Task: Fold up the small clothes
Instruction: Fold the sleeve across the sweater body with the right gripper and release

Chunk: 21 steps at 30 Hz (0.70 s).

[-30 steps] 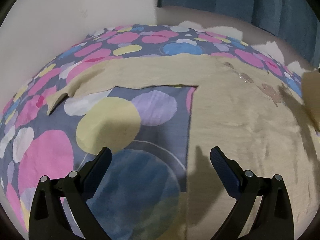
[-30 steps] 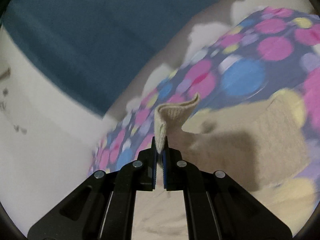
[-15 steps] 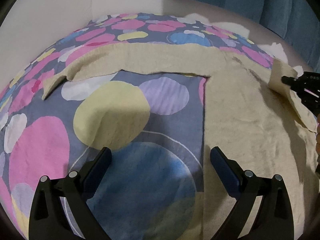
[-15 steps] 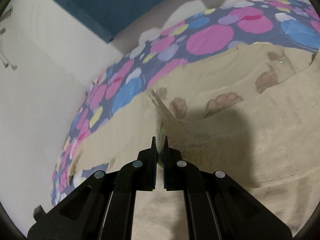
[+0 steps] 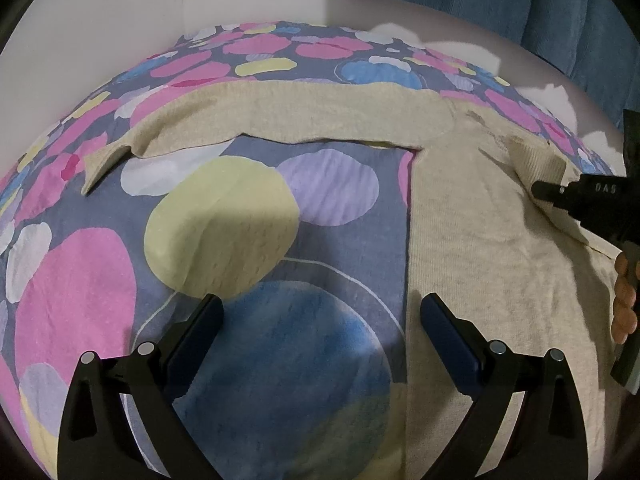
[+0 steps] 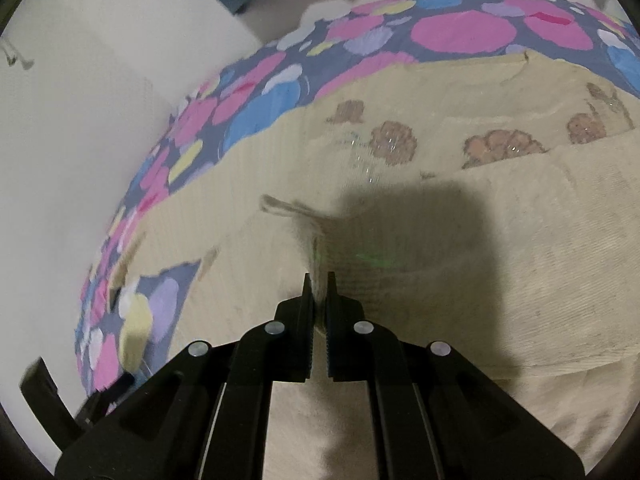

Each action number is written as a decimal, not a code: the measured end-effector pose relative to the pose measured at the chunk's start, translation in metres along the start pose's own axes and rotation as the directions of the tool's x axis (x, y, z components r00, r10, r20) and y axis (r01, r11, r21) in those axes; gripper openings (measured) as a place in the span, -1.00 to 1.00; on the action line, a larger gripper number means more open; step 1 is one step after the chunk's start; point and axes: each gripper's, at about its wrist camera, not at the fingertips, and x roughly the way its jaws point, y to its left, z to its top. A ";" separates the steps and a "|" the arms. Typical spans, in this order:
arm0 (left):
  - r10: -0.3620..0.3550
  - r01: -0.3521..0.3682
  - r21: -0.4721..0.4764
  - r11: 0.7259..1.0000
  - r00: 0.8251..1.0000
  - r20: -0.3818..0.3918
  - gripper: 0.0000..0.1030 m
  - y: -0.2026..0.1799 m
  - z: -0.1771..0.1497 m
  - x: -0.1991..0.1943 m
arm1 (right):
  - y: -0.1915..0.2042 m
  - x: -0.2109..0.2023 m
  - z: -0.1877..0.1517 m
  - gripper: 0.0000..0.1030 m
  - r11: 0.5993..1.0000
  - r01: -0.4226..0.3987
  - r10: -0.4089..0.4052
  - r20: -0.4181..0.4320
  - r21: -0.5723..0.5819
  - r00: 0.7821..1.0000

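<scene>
A second ago the right claw (image 6: 318, 280) held the ribbed cuff (image 6: 308, 236) of the beige knit sweater (image 5: 492, 248) raised, with the blue curtain (image 5: 500, 4) behind it; now it has come down and across, and the sleeve it carries lies folded over the sweater's body, the cuff still pinched between the two closed pads. In the left wrist view the right claw was out of sight a second ago and now reaches in from the right edge, with the person's fingers (image 5: 624, 304) showing on its handle. The left claw (image 5: 320, 312) has barely shifted: its jaws stand wide apart, with nothing between them, hovering over the bedspread (image 5: 224, 248) just beside the sweater's side edge. The sweater lies flat on the bed, its other sleeve (image 5: 280, 116) stretched out to the left across the bedspread, and brown knitted figures (image 6: 500, 146) run across its chest. The bedspread is grey-blue with large pink, yellow, blue and lilac circles. A white wall (image 5: 120, 20) stands behind the bed on the left, and the curtain hangs at the upper right.
</scene>
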 end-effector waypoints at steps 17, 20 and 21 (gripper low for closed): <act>0.003 -0.003 0.000 1.000 1.000 -0.016 0.91 0.000 0.000 0.004 | 0.006 0.005 -0.012 -0.23 0.979 -0.203 0.205 -0.105 0.032 0.973; 0.001 -0.001 -0.001 1.000 1.000 -0.017 0.91 0.000 -0.001 0.004 | 0.004 -0.004 -0.014 -0.23 0.968 -0.245 0.249 -0.110 0.053 0.962; 0.002 -0.002 -0.001 1.000 1.000 -0.016 0.91 0.000 -0.001 0.004 | 0.000 -0.012 -0.015 -0.23 0.963 -0.260 0.265 -0.101 0.068 0.959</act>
